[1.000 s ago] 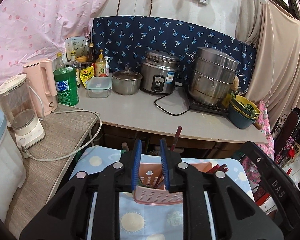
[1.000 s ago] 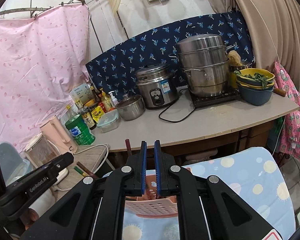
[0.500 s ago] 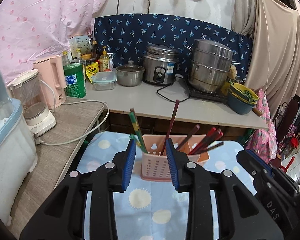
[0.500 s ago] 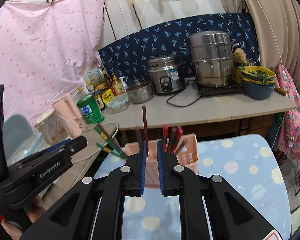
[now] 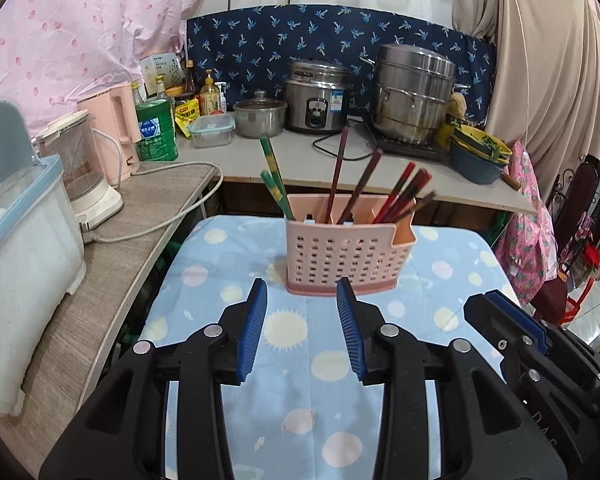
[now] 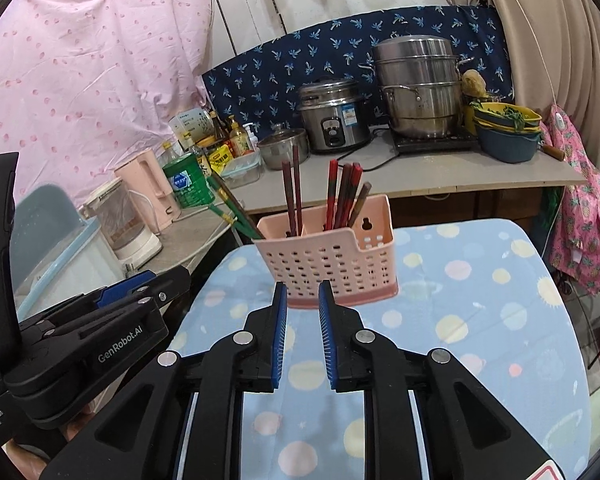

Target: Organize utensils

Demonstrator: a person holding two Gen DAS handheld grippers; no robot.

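Observation:
A pink perforated utensil basket (image 5: pixel 346 258) (image 6: pixel 328 264) stands upright on the blue spotted tablecloth (image 5: pixel 300 368) (image 6: pixel 460 320). Green chopsticks (image 5: pixel 274 182) (image 6: pixel 236 216) lean out of its left end, brown ones (image 5: pixel 338 176) (image 6: pixel 292 196) stand in the middle, red ones (image 5: pixel 402 192) (image 6: pixel 342 194) fill the right compartment. My left gripper (image 5: pixel 302 300) hovers just short of the basket, its jaws opening with nothing between them. My right gripper (image 6: pixel 302 296) sits close before the basket's front wall, its jaws opening a little, also empty. Each gripper shows at the edge of the other's view.
Behind the table runs a counter (image 5: pixel 300 156) with a rice cooker (image 5: pixel 318 102), a steel steamer pot (image 5: pixel 414 92), a small pot (image 5: pixel 260 118), bottles, a green jug (image 5: pixel 156 130) and stacked bowls (image 5: pixel 478 152). A kettle (image 5: pixel 86 168) and a white bin (image 5: pixel 16 260) stand left.
Both grippers have pulled back from the basket and sunk lower, so the whole basket with its chopsticks now shows. Both pairs of jaws have spread wider, the left more.

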